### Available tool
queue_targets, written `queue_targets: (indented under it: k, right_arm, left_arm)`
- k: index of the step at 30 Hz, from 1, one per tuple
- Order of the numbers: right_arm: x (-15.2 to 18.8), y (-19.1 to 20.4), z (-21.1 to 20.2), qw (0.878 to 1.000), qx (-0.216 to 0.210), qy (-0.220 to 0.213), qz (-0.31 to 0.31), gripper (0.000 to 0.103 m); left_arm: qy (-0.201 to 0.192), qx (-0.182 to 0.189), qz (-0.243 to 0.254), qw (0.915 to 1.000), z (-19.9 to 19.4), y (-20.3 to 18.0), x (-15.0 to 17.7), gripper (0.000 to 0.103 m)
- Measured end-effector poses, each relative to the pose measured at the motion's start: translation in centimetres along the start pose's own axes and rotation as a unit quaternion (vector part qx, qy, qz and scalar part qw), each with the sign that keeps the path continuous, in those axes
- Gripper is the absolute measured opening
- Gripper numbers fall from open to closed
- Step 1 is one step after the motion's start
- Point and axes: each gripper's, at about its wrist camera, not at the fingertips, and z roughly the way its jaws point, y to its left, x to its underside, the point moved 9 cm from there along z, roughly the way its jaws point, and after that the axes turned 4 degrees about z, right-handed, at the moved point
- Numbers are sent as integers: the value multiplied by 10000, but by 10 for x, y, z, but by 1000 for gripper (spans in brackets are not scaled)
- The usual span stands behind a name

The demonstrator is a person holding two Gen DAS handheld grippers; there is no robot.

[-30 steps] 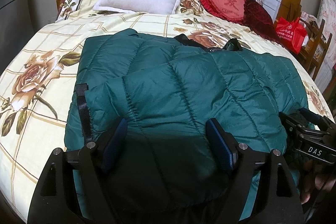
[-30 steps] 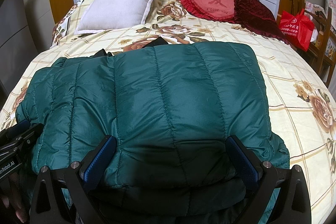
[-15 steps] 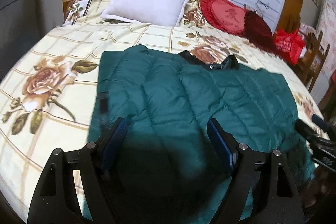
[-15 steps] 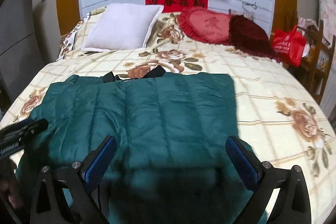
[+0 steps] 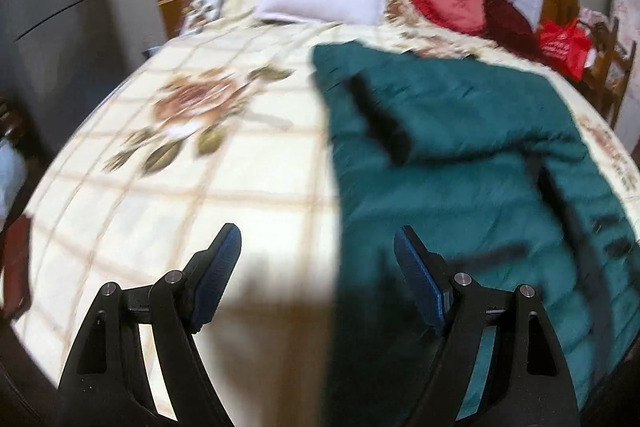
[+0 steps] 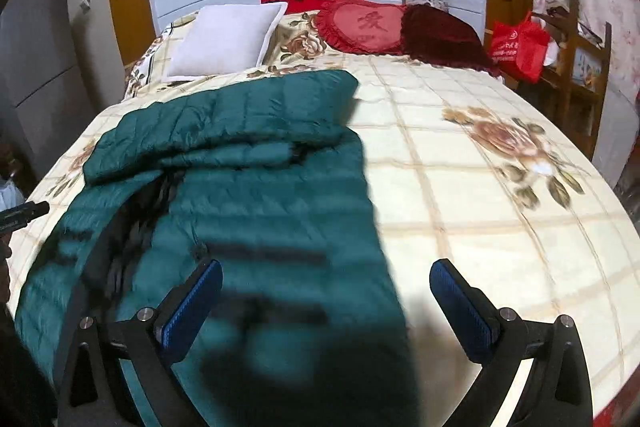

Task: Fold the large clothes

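A dark green quilted down jacket (image 5: pixel 452 163) lies flat on the floral bedspread, folded into a long strip; it also shows in the right wrist view (image 6: pixel 248 187). My left gripper (image 5: pixel 316 259) is open and empty, held above the bed at the jacket's left edge. My right gripper (image 6: pixel 326 291) is open and empty, held above the jacket's right edge. The left wrist view is motion-blurred. The tip of the left gripper shows at the left edge of the right wrist view (image 6: pixel 24 213).
The bed (image 6: pixel 500 211) has a cream floral cover. A white pillow (image 6: pixel 228 41), a red heart cushion (image 6: pixel 368 25) and a dark red cushion (image 6: pixel 440 35) lie at its head. A red bag (image 6: pixel 516 45) rests on a wooden chair (image 6: pixel 580 83) to the right. A grey fridge (image 6: pixel 36 67) stands left.
Both grippers have pulled back and up from the jacket and swung apart, left one leftward, right one rightward. The jacket now lies further away, seen as a narrower strip.
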Motion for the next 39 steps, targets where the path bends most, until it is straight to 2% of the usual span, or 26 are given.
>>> queue_targets:
  k: [3,5,7,9,12,14,16,20,22,25,28,30,32,33,34,36,38,39]
  right_arm:
    - [26,-19,-13,9998,46,182,-41,103]
    - [34,-32,-26,9999,53,114,11,103]
    - [43,-43,-36,9992,-258,110,275,103]
    - [52,-44,-36,9963,-664,290,453,103]
    - [68,-43,-32,9935,-869,604,411,102]
    - [73,-39,-30,9939,-818,683,286,101]
    - [76,-35,-29,9918,-988,755,304,100]
    - [85,-20,-27,9770,-1773,1019,601,99]
    - [86,-14,-29,9697,-2085,1069,692,99]
    - [85,-14,-30,9636,-2264,1047,956,99]
    - [80,-21,-29,9545,-2446,899,1450,99]
    - [77,-23,-28,9512,-2483,830,1634,99]
    - [77,-20,-29,9534,-2422,852,1586,99]
    - [77,-17,-28,9572,-2338,889,1454,97]
    - [76,-13,-27,9623,-2214,898,1296,90]
    - [77,-8,-25,9736,-1854,907,974,83]
    - [76,-4,-22,9818,-1584,827,647,75]
    - [75,-2,-21,9842,-1486,806,533,69]
  left_arm:
    - [69,-29,-77,9999,-11,10,28,79]
    - [109,44,-21,9999,-19,5,50,79]
    - [150,140,25,9998,-24,-3,67,79]
    - [170,289,-8,9994,-27,-10,78,79]
    - [172,392,-29,9991,-31,-17,91,79]
    - [126,352,-60,9993,-35,-15,96,79]
    - [116,363,-133,9992,-40,-12,99,79]
    - [41,333,-242,9991,-47,-7,104,79]
    - [64,461,-272,9985,-46,-9,106,79]
    - [291,815,-369,9956,-41,-15,115,79]
    - [268,1087,-374,9930,-45,-23,117,80]
    - [275,1434,-311,9888,-49,-36,118,80]
    - [270,1648,-106,9859,-53,-50,120,80]
    - [260,1658,-7,9858,-55,-55,121,80]
    - [240,1650,74,9860,-55,-60,122,80]
    - [216,1606,62,9868,-56,-62,121,80]
    - [181,1673,-81,9857,-56,-61,119,70]
    - [167,1676,-102,9857,-57,-60,118,60]
